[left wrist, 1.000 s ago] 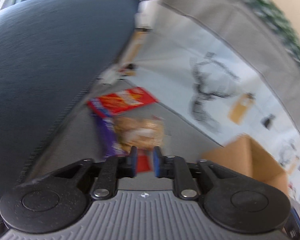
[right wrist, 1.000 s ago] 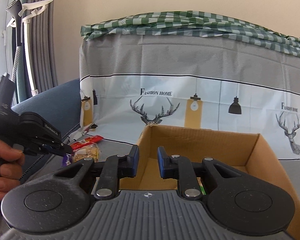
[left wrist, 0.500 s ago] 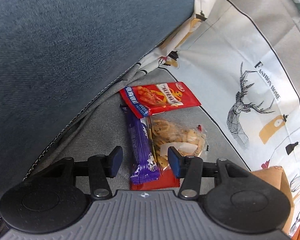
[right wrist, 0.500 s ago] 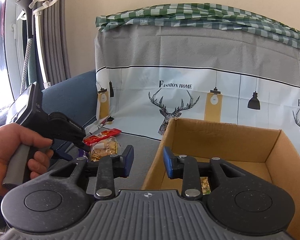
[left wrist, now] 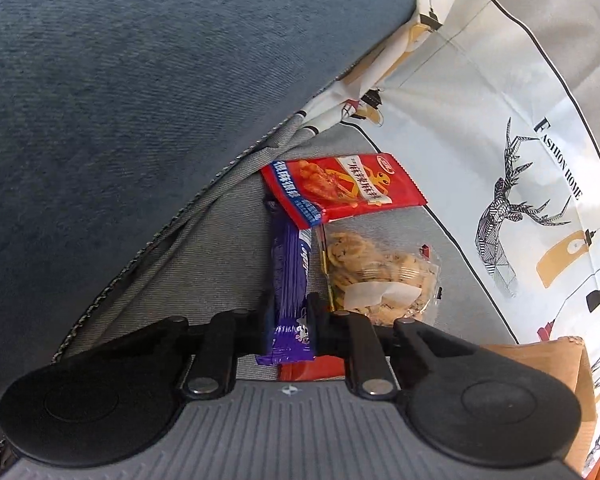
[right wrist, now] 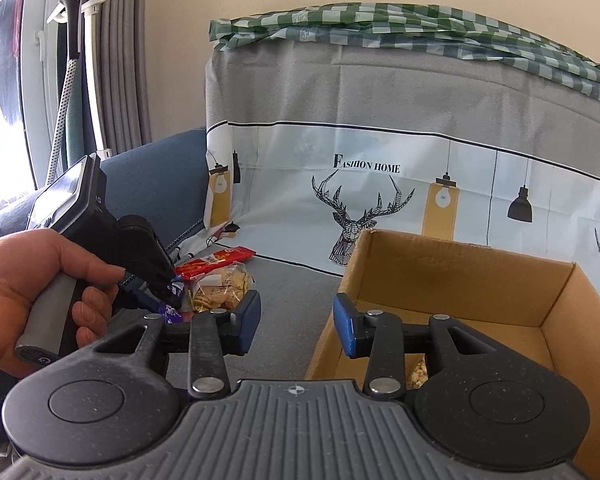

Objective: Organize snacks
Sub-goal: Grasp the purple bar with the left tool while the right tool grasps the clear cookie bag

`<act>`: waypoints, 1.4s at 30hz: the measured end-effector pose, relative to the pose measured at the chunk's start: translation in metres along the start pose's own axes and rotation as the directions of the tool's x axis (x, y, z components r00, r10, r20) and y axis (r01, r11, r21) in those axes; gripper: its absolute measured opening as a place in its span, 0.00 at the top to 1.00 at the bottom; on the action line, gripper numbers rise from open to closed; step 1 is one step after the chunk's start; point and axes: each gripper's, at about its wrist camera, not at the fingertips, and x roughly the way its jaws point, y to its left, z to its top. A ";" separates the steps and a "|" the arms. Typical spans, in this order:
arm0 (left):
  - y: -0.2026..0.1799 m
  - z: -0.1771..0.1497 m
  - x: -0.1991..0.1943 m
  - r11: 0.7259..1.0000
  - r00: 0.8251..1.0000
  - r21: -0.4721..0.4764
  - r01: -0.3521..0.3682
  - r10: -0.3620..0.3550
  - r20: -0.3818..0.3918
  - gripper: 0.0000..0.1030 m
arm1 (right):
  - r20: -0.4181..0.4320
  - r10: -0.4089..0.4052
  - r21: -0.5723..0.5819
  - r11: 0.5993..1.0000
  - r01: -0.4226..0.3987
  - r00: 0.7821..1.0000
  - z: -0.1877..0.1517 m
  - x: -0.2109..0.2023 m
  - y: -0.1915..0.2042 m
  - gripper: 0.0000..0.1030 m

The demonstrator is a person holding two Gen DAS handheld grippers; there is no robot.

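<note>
now, left tongs (left wrist: 289, 312) (just closing) gripping purple bar (left wrist: 289, 280)

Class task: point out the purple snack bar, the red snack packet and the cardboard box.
purple snack bar (left wrist: 287, 276): left wrist view, wrapper middle
red snack packet (left wrist: 342, 188): left wrist view, printed front
cardboard box (right wrist: 464, 266): right wrist view, inner back wall

Below me hangs a printed cloth (right wrist: 380, 200), and beside its deer drawing I read "FASHION HOME" in black capitals, with a large first letter. The same words run slantwise along the cloth in my left view. At the far right edge of my right view the print begins again, cut off after its first letters. The red snack packet (left wrist: 340, 188) carries white Chinese characters on a blue band and a small oval brand mark, too small to read. The lettering on the purple bar wrapper (left wrist: 290, 280) is also unreadable.
</note>
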 end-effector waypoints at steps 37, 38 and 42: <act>0.038 -0.015 -0.007 0.956 0.988 -0.273 -0.110 0.075 -0.135 0.83 | -0.473 0.083 0.051 0.996 -0.067 0.877 0.033 0.257 0.068 0.10; 0.038 -0.015 -0.006 0.956 0.988 -0.270 -0.110 0.075 -0.137 0.82 | -0.474 0.082 0.046 0.997 -0.068 0.877 0.032 0.260 0.068 0.09; 0.034 -0.014 -0.002 0.956 0.986 -0.264 -0.123 0.088 -0.143 0.78 | -0.465 0.081 0.019 0.996 -0.082 0.882 0.032 0.266 0.072 0.11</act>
